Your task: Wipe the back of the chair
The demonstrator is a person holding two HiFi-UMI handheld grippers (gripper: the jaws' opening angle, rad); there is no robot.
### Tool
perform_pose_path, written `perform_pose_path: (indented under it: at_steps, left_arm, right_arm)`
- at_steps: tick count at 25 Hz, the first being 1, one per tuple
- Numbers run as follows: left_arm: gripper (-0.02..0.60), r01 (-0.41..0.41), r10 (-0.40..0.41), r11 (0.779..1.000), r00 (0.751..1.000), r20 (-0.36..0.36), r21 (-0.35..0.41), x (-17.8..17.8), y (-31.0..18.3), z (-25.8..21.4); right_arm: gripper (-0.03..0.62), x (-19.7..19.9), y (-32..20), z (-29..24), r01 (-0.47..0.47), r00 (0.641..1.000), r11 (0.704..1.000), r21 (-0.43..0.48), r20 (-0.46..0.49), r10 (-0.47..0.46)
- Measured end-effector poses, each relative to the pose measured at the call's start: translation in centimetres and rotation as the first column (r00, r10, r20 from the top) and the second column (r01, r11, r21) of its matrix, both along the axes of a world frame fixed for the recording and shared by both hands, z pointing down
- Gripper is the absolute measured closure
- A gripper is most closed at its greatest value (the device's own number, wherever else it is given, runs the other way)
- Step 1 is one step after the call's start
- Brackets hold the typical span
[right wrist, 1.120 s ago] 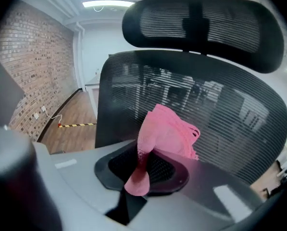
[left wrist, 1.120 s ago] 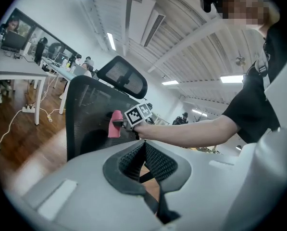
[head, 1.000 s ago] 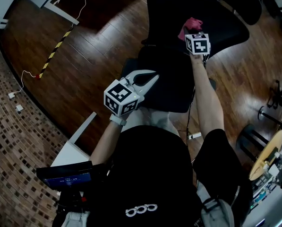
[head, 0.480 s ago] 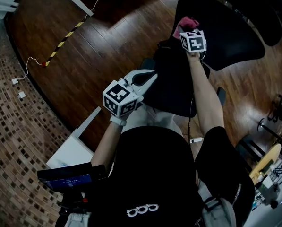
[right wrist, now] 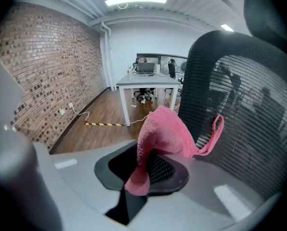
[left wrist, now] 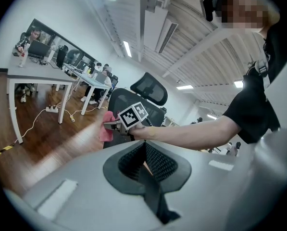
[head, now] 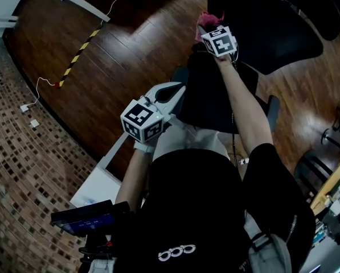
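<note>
The black mesh chair back (head: 272,21) stands at the top of the head view, above its seat (head: 207,98). My right gripper (head: 211,28) is shut on a pink cloth (head: 208,19) at the left edge of that back. In the right gripper view the cloth (right wrist: 162,129) bulges out of the right gripper (right wrist: 150,163), with the mesh back (right wrist: 239,105) close on the right. My left gripper (head: 178,91) hovers lower left, beside the seat, shut with nothing in it. The left gripper view has the left gripper (left wrist: 143,150) pointed at the cloth (left wrist: 106,129) and the chair (left wrist: 115,97).
A white desk (head: 98,178) and a dark screen (head: 81,218) lie at lower left. Yellow-black tape (head: 78,53) and a cable with sockets (head: 30,108) run over the wood floor. A stool (head: 329,147) stands right. Desks with people (left wrist: 85,76) fill the far room.
My right gripper has carried the pink cloth leftwards over the chair back to its left edge. The left gripper has stayed about where it was.
</note>
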State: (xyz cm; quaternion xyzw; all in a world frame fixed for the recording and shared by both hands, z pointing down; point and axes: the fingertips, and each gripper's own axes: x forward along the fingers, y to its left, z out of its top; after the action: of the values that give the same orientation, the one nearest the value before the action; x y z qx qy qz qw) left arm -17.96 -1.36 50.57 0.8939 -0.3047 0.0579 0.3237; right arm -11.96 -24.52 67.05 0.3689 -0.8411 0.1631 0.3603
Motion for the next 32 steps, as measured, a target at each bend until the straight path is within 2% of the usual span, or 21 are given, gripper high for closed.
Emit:
perform_pose_path:
  at_steps: [3, 6, 15, 19, 22, 27, 32]
  left_arm:
    - [0.597, -0.026, 0.026, 1.0, 1.0, 0.001, -0.011, 0.8, 0.1, -0.4]
    - [0.597, -0.056, 0.056, 0.998, 0.998, 0.018, -0.008, 2.0, 0.0, -0.3]
    - [0.597, -0.146, 0.146, 0.989, 0.989, 0.028, 0.0, 8.4, 0.5, -0.3]
    - [0.597, -0.17, 0.17, 0.985, 0.985, 0.027, 0.003, 11.0, -1.1, -1.0]
    - [0.597, -0.2, 0.2, 0.98, 0.979, 0.032, 0.007, 13.4, -0.3, -0.9]
    - [0.597, -0.26, 0.259, 0.966, 0.965, 0.034, 0.017, 17.4, 1.2, -0.6]
    - [0.597, -0.284, 0.284, 0.959, 0.959, 0.029, 0.015, 20.6, 2.0, -1.1]
  right_arm:
    - [0.546, 0.5, 0.7, 0.0, 0.005, 1.0, 1.0, -0.002, -0.005, -0.005]
    - [0.546, 2.8, 0.9, 0.5, -0.026, 1.0, 1.0, -0.012, -0.012, 0.026]
    - [0.546, 14.2, 2.3, 2.6, -0.18, 0.983, 0.982, -0.059, -0.045, 0.177]
    - [0.546, 18.2, 1.1, 2.3, -0.225, 0.974, 0.972, -0.063, -0.051, 0.222]
    - [0.546, 21.8, 2.3, 2.6, -0.259, 0.965, 0.964, -0.063, -0.05, 0.256]
    - [0.546, 28.8, 4.9, 2.8, -0.353, 0.935, 0.934, -0.058, -0.062, 0.35]
    - [0.546, 34.3, 6.2, 2.2, -0.414, 0.909, 0.908, -0.061, -0.066, 0.411]
